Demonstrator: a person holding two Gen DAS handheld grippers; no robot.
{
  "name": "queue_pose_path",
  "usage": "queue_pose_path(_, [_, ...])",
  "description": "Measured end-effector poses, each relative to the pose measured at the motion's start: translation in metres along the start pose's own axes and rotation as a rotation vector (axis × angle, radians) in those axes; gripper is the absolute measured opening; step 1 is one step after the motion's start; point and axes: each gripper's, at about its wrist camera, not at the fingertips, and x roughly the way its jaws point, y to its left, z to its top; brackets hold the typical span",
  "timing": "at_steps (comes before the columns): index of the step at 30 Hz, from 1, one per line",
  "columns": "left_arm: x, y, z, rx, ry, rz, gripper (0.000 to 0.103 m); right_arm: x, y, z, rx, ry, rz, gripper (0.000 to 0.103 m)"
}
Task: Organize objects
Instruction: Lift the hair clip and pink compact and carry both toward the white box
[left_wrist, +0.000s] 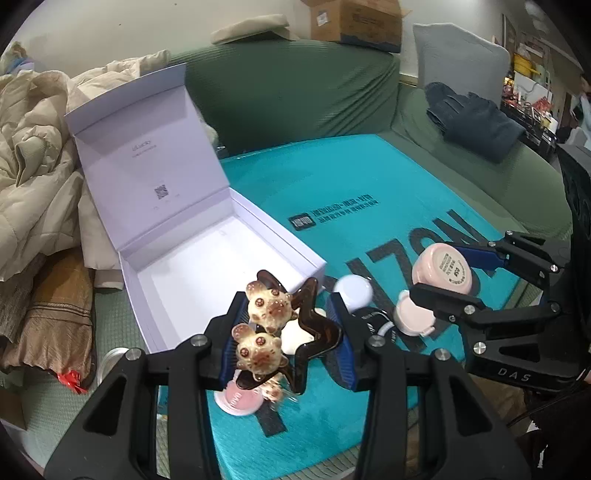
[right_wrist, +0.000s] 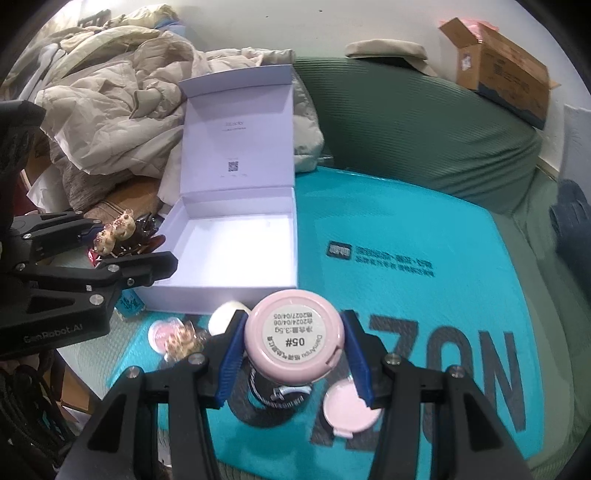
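Note:
My left gripper (left_wrist: 288, 317) is shut on a brown hair claw clip (left_wrist: 314, 332) decorated with two small cream bear heads, held above the teal mat (left_wrist: 369, 192) just in front of the open white box (left_wrist: 207, 266). My right gripper (right_wrist: 295, 325) is shut on a round pink compact (right_wrist: 295, 343), label side up, raised over the mat. In the right wrist view the left gripper (right_wrist: 129, 240) and its hair clip (right_wrist: 118, 229) hang at the box's left. The white box (right_wrist: 236, 251) is bare inside, its lid upright.
On the mat lie another pink compact (right_wrist: 351, 406), a white round case (right_wrist: 225, 317), a small pink disc (right_wrist: 162, 334), a bear-trimmed clip (right_wrist: 184, 339) and a black cylinder (right_wrist: 280, 398). Beige jackets (left_wrist: 37, 166) are piled left; a green sofa (left_wrist: 295, 92) stands behind.

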Motion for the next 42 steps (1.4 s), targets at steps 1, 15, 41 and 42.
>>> queue_pose_path(1, [0.001,0.003,0.0,-0.003,0.0,0.004,0.041,0.004,0.002,0.004,-0.004,0.001,0.007,0.052])
queue_pose_path(15, [0.029,0.061,0.013,-0.047,0.02,0.063,0.041,0.058,0.034,0.045,-0.122,-0.011,0.056,0.052])
queue_pose_path(41, [0.097,0.136,0.043,-0.091,0.084,0.164,0.041,0.161,0.056,0.113,-0.19,0.009,0.098,0.052])
queue_pose_path(42, [0.101,0.138,0.044,-0.092,0.088,0.168,0.041,0.165,0.057,0.114,-0.191,0.012,0.098,0.052])
